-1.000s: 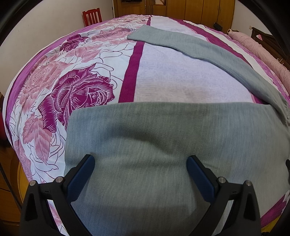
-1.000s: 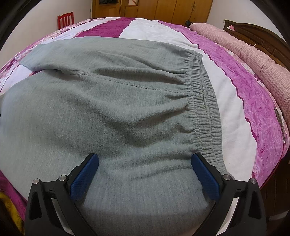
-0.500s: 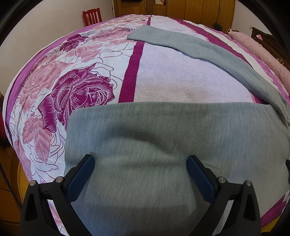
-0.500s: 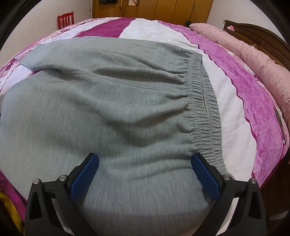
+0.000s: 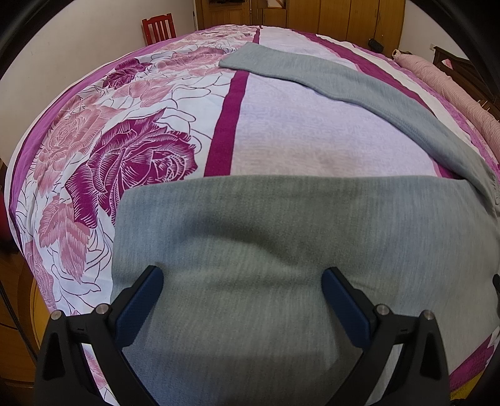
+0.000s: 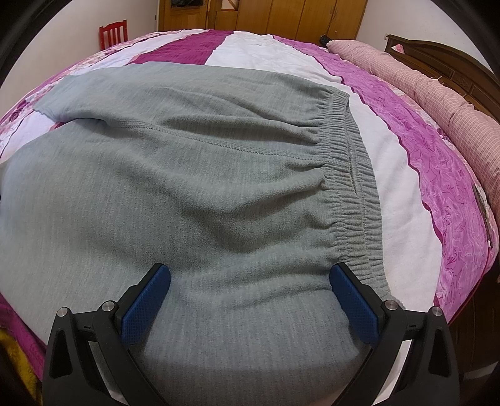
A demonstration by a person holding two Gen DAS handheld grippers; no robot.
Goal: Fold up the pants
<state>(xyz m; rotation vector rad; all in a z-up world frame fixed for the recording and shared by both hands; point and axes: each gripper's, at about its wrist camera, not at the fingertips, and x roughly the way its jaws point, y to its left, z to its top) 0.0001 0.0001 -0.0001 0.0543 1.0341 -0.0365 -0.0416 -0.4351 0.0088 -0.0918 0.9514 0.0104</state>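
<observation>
**Grey pants spread flat on the bed, both tongs wide open above them**

In the left wrist view, a red chair (image 5: 157,27) stands by the wall at far left, beyond the bed (image 5: 103,150) with its purple rose-print cover. The left tongs (image 5: 242,281) are spread wide, holding nothing, their blue pads above the near leg of the grey pants (image 5: 281,237). That leg lies flat across the near edge of the bed; the other leg runs diagonally away to the upper left, well apart from the first.

In the right wrist view, the pants (image 6: 187,193) fill most of the frame, the centre seam running left to right toward the gathered elastic waistband (image 6: 353,193). The right tongs (image 6: 250,279) are likewise wide open and empty, the right pad just beside the waistband's near end. Further right lies a long pink bolster (image 6: 437,93) against a dark wooden headboard (image 6: 443,59).
</observation>
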